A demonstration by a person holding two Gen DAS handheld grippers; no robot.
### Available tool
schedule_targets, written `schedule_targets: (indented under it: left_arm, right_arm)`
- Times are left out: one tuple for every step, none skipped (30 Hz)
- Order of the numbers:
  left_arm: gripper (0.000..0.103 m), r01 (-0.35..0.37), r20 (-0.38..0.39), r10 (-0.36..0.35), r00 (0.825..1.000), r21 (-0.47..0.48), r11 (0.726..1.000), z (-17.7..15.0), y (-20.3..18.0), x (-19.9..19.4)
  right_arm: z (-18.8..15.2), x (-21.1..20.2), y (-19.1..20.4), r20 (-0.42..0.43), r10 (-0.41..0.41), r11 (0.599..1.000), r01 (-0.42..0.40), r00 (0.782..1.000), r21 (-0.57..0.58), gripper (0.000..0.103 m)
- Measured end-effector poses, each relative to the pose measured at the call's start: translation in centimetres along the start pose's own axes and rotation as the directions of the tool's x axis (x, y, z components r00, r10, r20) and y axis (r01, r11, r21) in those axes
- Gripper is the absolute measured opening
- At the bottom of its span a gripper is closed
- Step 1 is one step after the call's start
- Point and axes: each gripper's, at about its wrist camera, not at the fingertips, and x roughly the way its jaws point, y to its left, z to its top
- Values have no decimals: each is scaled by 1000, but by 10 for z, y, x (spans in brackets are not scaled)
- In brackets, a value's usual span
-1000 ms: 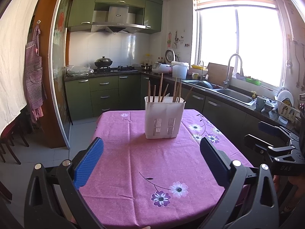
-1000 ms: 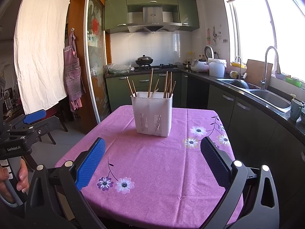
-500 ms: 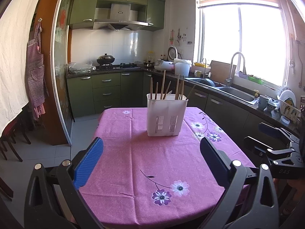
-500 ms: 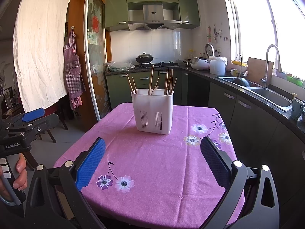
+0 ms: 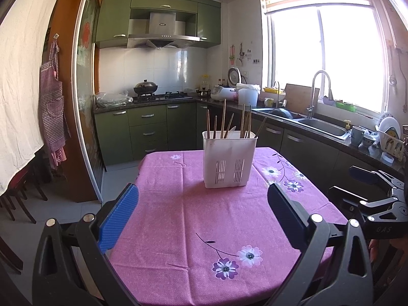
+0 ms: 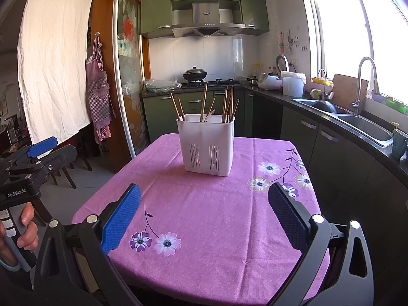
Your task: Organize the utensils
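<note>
"Where do the utensils stand?"

"Chopsticks (image 5: pixel 224 117) upright in the white holder (image 5: pixel 229 160), toward the tabletop's (image 5: pixel 183 219) far edge; none loose. Sorted or awaiting sorting, undetermined. My left hand-held gripper (image 5: pixel 202 216) and right hand-held gripper (image 6: pixel 204 216) are both released, grasping nothing."

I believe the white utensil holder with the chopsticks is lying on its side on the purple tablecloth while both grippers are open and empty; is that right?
Not quite: the white utensil holder stands upright on the purple tablecloth, with the chopsticks sticking up out of it, as the right wrist view shows. The rest holds: the left gripper and right gripper are both open and empty.
</note>
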Motion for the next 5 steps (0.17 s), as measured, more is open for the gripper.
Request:
schedule_targets:
  left_arm:
    - [96, 7, -2, -7, 1000, -2, 1000, 0, 1, 1]
    - [96, 4, -6, -4, 1000, -2, 1000, -2, 2, 2]
    - [96, -2, -11, 2, 1000, 1, 1000, -2, 2, 4]
    - [96, -5, -18, 5, 1000, 2, 1000, -3, 2, 6]
    - [96, -5, -25, 5, 1000, 2, 1000, -3, 3, 8]
  right_arm:
    - [0, 0, 0, -1, 1, 1000, -1, 1000, 0, 98]
    - [0, 1, 0, -1, 2, 1000, -2, 1000, 1, 98]
    - [0, 3, 0, -3, 3, 1000, -3, 1000, 2, 98]
    - [0, 4, -1, -6, 2, 1000, -2, 1000, 3, 98]
    - [0, 6, -1, -9, 2, 1000, -2, 1000, 4, 98]
